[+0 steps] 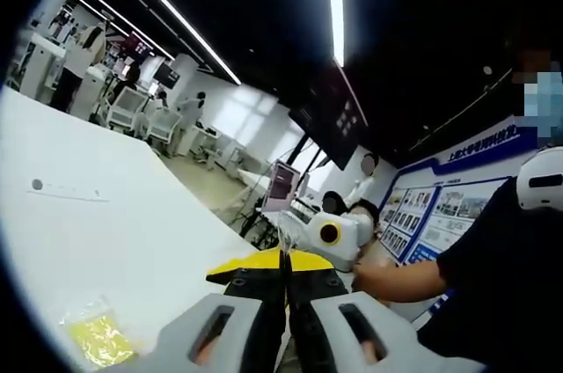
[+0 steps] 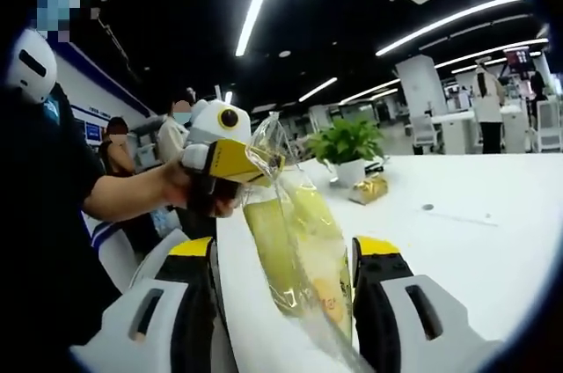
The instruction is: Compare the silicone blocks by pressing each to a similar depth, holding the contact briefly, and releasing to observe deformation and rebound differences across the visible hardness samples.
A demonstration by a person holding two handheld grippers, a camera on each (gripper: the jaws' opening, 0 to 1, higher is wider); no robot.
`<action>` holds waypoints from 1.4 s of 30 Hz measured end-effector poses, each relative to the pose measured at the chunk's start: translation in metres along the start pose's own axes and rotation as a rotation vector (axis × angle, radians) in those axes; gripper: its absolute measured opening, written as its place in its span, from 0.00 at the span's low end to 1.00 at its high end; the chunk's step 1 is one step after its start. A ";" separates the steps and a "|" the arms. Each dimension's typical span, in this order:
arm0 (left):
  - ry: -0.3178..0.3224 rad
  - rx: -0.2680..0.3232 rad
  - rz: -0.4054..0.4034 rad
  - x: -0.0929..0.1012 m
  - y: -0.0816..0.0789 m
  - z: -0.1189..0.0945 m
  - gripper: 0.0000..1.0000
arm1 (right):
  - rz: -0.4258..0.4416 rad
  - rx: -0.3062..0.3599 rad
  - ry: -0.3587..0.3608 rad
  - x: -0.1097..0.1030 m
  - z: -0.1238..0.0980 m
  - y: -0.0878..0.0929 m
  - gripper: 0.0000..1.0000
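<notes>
**Clear bag of yellow blocks held over white table**

Left gripper view, left to right: white table (image 1: 97, 215), smooth and matte, with small crinkled clear packet (image 1: 95, 338) of yellow material near bottom edge. Left gripper (image 1: 286, 281), grey shells with black-and-yellow tips, jaws pressed together on thin clear film. Right gripper (image 1: 339, 237) beyond, white, held in a hand (image 1: 374, 278).

Right gripper view, left to right: left gripper (image 2: 237, 160), yellow tip pinching bag's top corner. Bag (image 2: 299, 250), glossy clear plastic, long and wrinkled, holding pale yellow blocks (image 2: 308, 259), hanging between right gripper (image 2: 286, 294) jaws. Jaws wide apart, not touching bag. Potted plant (image 2: 347, 146) and gold packet (image 2: 369, 188) on table behind.
</notes>
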State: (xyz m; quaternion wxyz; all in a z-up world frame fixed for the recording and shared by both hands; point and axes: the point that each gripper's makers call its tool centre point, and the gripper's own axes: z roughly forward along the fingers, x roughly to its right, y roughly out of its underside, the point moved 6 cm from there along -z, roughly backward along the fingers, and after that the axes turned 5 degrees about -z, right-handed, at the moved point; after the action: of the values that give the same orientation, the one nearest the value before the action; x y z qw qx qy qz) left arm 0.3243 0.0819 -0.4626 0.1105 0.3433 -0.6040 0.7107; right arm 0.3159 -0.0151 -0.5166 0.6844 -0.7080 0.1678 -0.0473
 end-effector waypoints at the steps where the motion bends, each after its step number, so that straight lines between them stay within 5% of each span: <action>1: -0.002 -0.001 0.001 0.000 0.000 0.000 0.00 | -0.003 0.002 0.009 0.000 -0.001 0.000 0.65; 10: 0.004 -0.005 -0.009 0.000 0.005 0.005 0.00 | 0.026 0.063 0.071 0.005 -0.010 -0.002 0.96; 25: -0.016 -0.014 -0.051 -0.015 0.016 0.009 0.00 | 0.067 0.057 0.053 -0.004 -0.028 0.000 0.96; 42: -0.036 -0.050 -0.124 -0.031 0.048 0.023 0.00 | 0.025 0.037 0.178 -0.002 -0.068 0.004 0.96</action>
State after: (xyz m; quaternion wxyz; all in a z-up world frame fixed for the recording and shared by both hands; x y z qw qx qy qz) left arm 0.3280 0.0563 -0.5192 0.1520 0.3897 -0.6011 0.6810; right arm 0.2936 -0.0794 -0.5165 0.6804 -0.6860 0.2357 -0.1045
